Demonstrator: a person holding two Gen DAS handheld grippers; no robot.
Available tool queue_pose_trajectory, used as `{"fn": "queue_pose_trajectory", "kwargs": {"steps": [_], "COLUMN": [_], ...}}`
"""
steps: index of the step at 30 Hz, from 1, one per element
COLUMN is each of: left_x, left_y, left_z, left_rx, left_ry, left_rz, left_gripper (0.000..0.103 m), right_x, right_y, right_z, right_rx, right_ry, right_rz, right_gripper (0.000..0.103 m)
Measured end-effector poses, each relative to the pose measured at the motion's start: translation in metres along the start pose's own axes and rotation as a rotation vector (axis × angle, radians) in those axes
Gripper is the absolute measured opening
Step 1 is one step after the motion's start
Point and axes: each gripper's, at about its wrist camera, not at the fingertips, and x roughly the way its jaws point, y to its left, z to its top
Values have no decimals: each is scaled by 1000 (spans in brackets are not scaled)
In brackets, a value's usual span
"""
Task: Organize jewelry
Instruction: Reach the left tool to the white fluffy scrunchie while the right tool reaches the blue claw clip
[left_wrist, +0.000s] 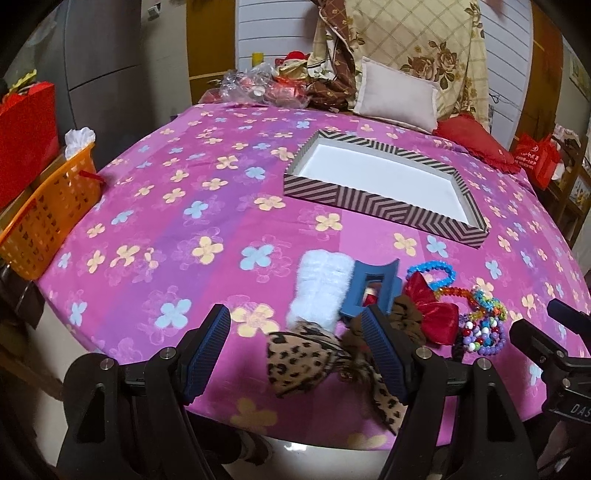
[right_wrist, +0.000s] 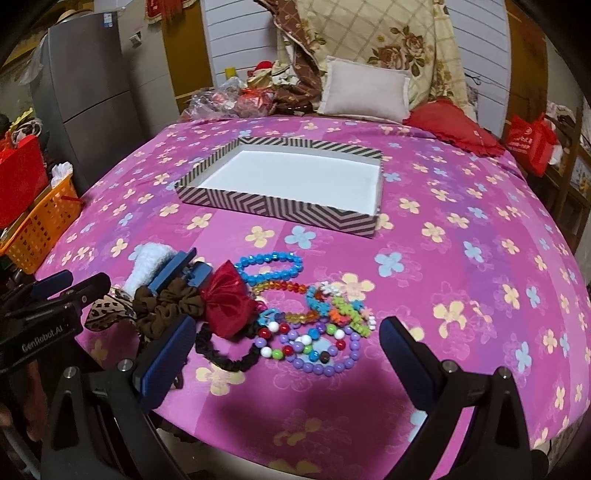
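A pile of accessories lies near the front edge of the pink flowered bedspread: a leopard bow (left_wrist: 295, 360), a white fluffy clip (left_wrist: 319, 291), a blue claw clip (left_wrist: 371, 288), a red bow (right_wrist: 225, 299), a blue bead bracelet (right_wrist: 271, 264) and purple and mixed bead bracelets (right_wrist: 314, 350). Behind them sits a striped box (right_wrist: 280, 208) with a bare white inside. My left gripper (left_wrist: 295, 347) is open, hovering over the leopard bow. My right gripper (right_wrist: 286, 350) is open above the bead bracelets.
An orange basket (left_wrist: 44, 221) hangs off the bed's left side beside a red bag (left_wrist: 26, 136). Pillows (right_wrist: 364, 92), a red cushion (right_wrist: 454, 129) and plastic-wrapped items (left_wrist: 258, 86) crowd the far end. A grey fridge (right_wrist: 92, 81) stands at the left.
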Motion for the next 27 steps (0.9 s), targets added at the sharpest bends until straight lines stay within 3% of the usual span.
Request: {"fn": "queue_pose_trajectory", "kwargs": {"steps": [4,8,11,24,26,27], "left_x": [5,12,22,66,75,80], "left_y": [16,28,30,18,18,18], "left_z": [6,12,15,28,27,27], "left_rx": [-18,-45,-50,-36,-44,-45], "left_ry": [23,37,73,203,226,241], "left_rz": [-6,3,-24,-159,-185,-198], "left_gripper": [71,71,71,71,63,54], "right_x": [5,19,33,72,75,76], "right_y": [11,24,34,36,33,32], "right_z": [8,22,33,51,51,50], "right_rx": [-31,-43,-50,7,16,19], "right_ry": [0,21,39,111,118,121], "right_rz": [83,195,262,346,347,346], "right_gripper": [95,75,68,64,64,64]}}
